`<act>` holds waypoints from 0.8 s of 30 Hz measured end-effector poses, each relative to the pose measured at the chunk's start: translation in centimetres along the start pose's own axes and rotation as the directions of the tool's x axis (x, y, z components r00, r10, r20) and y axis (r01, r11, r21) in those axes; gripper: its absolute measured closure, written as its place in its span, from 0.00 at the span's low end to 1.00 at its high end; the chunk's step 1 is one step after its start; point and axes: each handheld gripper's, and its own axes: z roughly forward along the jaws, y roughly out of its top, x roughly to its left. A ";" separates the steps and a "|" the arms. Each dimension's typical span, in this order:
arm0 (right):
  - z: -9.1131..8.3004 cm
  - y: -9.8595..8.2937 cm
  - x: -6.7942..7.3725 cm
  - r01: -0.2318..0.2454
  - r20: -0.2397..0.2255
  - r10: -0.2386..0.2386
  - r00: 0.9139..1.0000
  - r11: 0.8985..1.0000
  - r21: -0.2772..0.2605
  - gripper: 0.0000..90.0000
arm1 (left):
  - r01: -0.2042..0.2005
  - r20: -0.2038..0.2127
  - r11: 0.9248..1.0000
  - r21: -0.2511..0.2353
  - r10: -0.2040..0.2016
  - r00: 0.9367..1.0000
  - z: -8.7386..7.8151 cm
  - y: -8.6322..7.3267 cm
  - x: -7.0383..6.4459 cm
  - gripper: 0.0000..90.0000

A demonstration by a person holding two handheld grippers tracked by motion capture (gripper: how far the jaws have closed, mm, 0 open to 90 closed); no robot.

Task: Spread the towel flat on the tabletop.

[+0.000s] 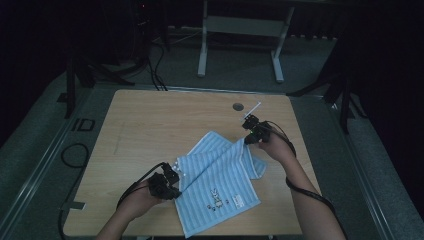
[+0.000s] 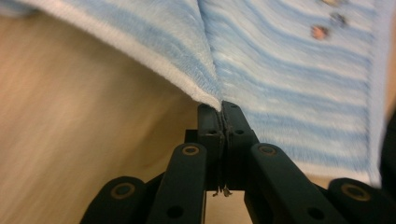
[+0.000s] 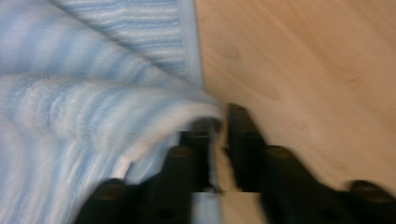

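Towel (image 1: pixel 215 180) is lying on the surface (image 1: pixel 150 125), spreading from the middle toward the near edge, with one strip folded over so its white underside is showing along the diagonal.

Left claw (image 1: pixel 172 175) is working at the towel's left edge, toward the near left corner of the surface. In the left gripper view its jaws are pressed together on a pinch of the cloth (image 2: pixel 205 88), with the hem rising in a ridge from the tips.

Right claw (image 1: pixel 250 137) is sitting at the towel's far corner, nearer the right edge of the surface. In the right gripper view the picture is blurred; a small gap is showing between the jaws, and the fold (image 3: pixel 187 116) is draping over the left jaw, so I cannot tell whether it is actually gripping.

Risks as I judge them: the right claw's hold is looking shallow, so a pull could be letting that corner slip out and flop back. The left pinch is taking only the hem, so tension between the two claws could be tugging it free or skewing the fold. Dragging may also be bunching the layer underneath.
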 end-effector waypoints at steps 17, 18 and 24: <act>1.6 -8.2 2.8 0.043 -0.032 -0.041 0.999 0.997 0.064 0.99 | -0.179 0.084 0.980 -0.086 0.186 0.979 3.0 4.9 -9.2 0.83; 1.9 -8.4 2.8 0.037 -0.033 -0.034 0.999 0.997 0.069 0.99 | -0.182 0.100 0.980 -0.086 0.190 0.977 3.7 5.6 -9.5 0.83; 2.4 -9.2 2.8 0.017 -0.053 -0.014 0.999 0.998 0.053 0.99 | -0.220 0.146 0.975 -0.042 0.224 0.964 6.6 8.2 -10.0 0.83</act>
